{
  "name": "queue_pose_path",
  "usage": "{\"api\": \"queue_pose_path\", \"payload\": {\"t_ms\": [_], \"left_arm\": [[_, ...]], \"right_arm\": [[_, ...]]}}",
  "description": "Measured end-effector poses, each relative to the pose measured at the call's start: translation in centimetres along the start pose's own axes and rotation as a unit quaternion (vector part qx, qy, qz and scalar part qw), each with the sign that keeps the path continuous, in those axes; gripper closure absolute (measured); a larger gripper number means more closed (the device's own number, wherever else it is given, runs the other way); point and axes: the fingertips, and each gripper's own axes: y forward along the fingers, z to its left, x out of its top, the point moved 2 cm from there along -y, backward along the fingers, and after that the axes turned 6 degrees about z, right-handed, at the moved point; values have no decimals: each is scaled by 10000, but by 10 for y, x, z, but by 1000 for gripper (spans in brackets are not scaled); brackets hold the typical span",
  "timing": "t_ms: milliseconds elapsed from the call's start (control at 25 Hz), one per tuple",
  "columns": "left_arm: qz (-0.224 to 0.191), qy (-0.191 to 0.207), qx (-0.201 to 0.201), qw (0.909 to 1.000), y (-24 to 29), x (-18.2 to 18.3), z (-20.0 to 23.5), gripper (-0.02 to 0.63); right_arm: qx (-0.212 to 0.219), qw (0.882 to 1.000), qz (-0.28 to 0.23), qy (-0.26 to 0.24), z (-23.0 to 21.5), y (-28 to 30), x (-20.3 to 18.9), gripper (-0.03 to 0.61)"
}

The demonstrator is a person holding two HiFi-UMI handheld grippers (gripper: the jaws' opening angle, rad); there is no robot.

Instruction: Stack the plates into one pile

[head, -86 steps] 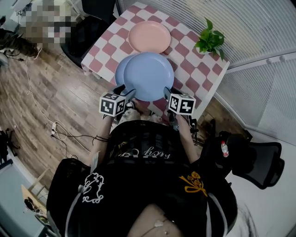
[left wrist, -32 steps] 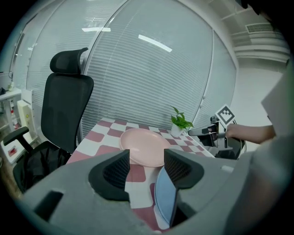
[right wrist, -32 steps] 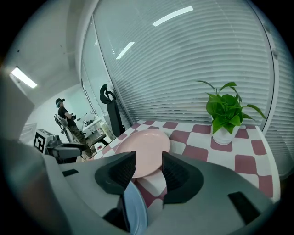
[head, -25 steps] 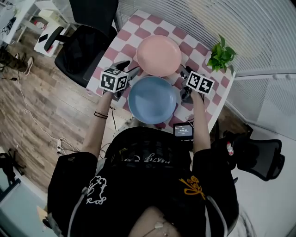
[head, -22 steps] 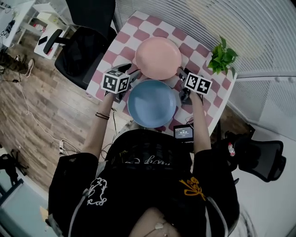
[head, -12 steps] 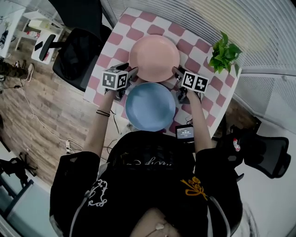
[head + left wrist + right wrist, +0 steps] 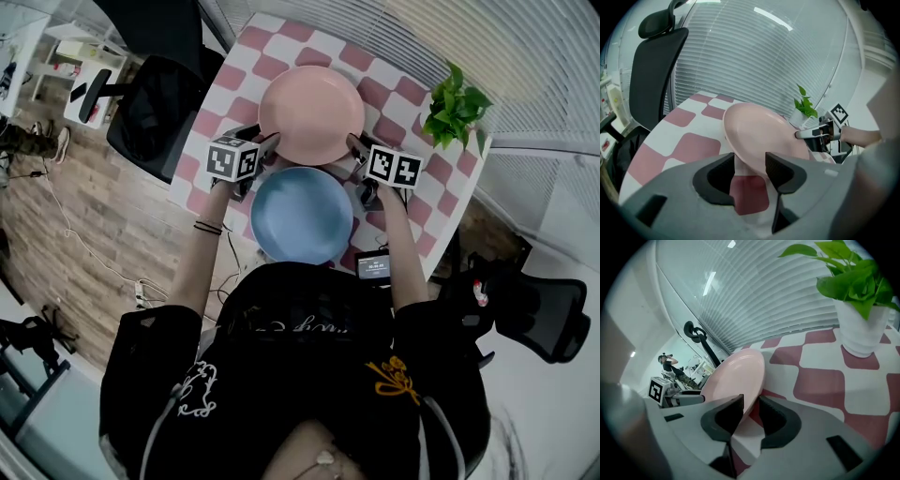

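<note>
while the left gripper [image 7: 750, 158] has just been closing, its jaws stand fairly wide round the near-left rim of the pink plate [image 7: 311, 112], and i cannot see them pressing on it yet. the plate lies flat at the middle of the counter [image 7: 398, 105], just beyond the blue plate [image 7: 302, 214], and looks not yet lifted. at its other side, the right gripper [image 7: 750, 401] has also just been closing; its jaws are much narrower and seem to pinch the near-right rim. i judge the main risk to be an uneven hold: if the lift starts before the left side bites, the smooth, thin rim could slip out and the plate would swing or drop on that side. a shallow bite at the very edge could let go mid-carry too. the blue plate sits close to the near edge of the counter, so a pink plate set down off-centre or dragged could nudge it toward the person's lap. the counter wears a red-and-white checked cloth. round it, from the left, are a wooden floor [image 7: 75, 216] with a loose cable, a black office chair [image 7: 155, 103], a potted plant [image 7: 457, 108] on the far right corner, and pale blinds [image 7: 525, 56] behind.
</note>
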Motion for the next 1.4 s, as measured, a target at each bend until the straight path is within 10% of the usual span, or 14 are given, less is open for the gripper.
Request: {"api": "queue_pose_path", "payload": {"t_ms": [600,1400], "left_arm": [[-700,649,89,9954,-89,22,-52,397],[-73,182,79,9998,-133,-160,-112,397]], "right_arm": [[127,9967,-744,-301,62,-88,4,479],[-162,9998,-62,9,90,-130,-183,479]]}}
